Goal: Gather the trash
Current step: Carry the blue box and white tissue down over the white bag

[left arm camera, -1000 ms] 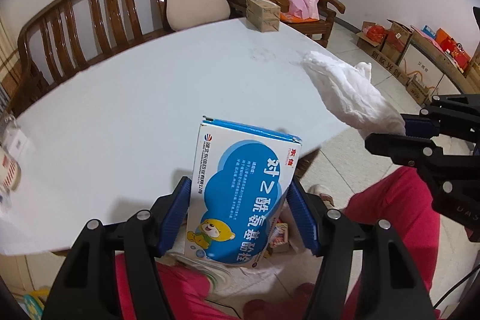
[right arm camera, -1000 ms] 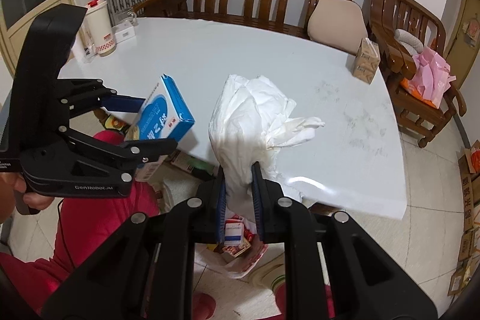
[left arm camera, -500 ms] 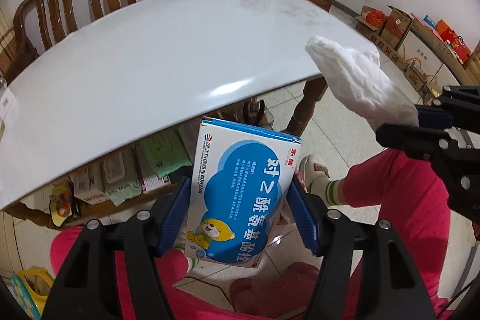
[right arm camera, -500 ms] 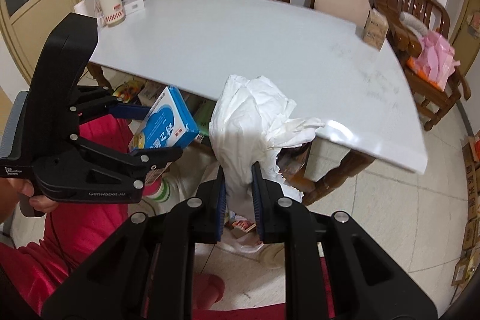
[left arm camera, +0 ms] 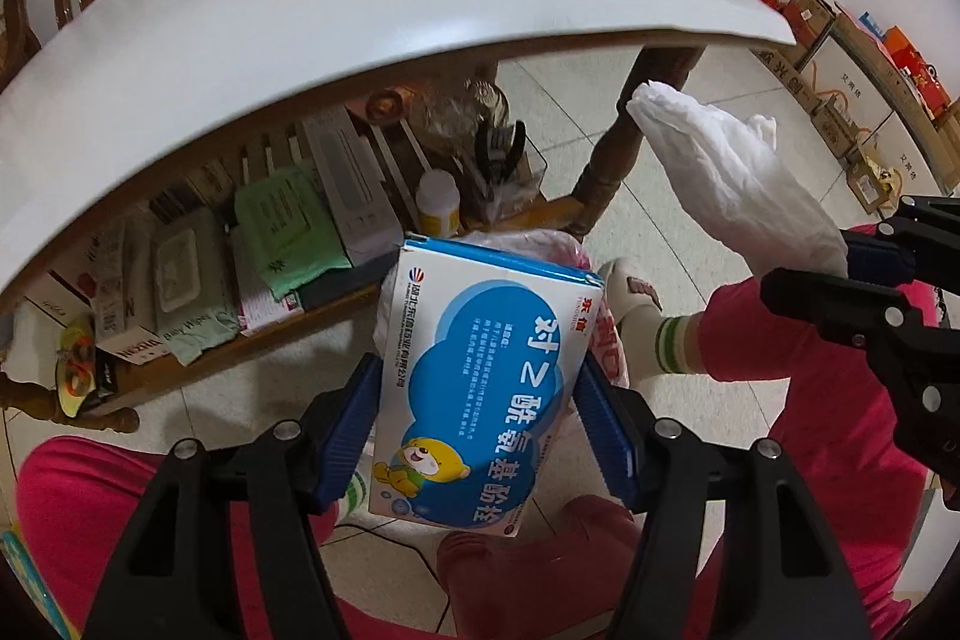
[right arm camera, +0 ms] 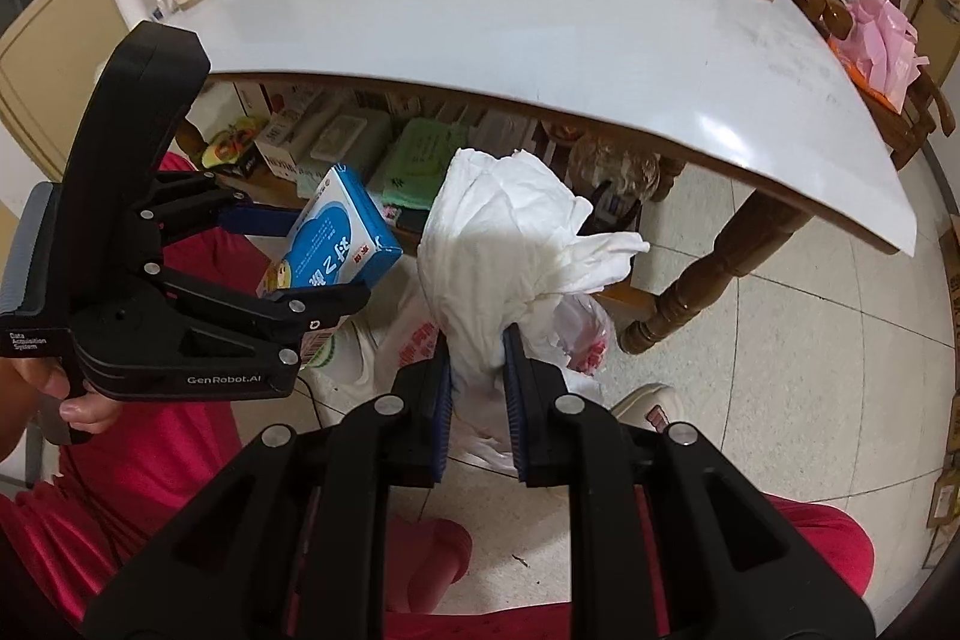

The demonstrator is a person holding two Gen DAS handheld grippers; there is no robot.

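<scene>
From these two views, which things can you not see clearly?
- Plastic bag on the floor: both views, its mouth is hidden by the medicine box and the crumpled tissue.
- Items on the shelf under the table: labels too small, tabletop cuts them off.
- Person's hand: right wrist view, mostly behind the left gripper.

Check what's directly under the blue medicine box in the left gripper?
Below the blue medicine box sits a plastic bag with red print, on the floor. The box and the tissue wad hide its opening and contents.
</scene>
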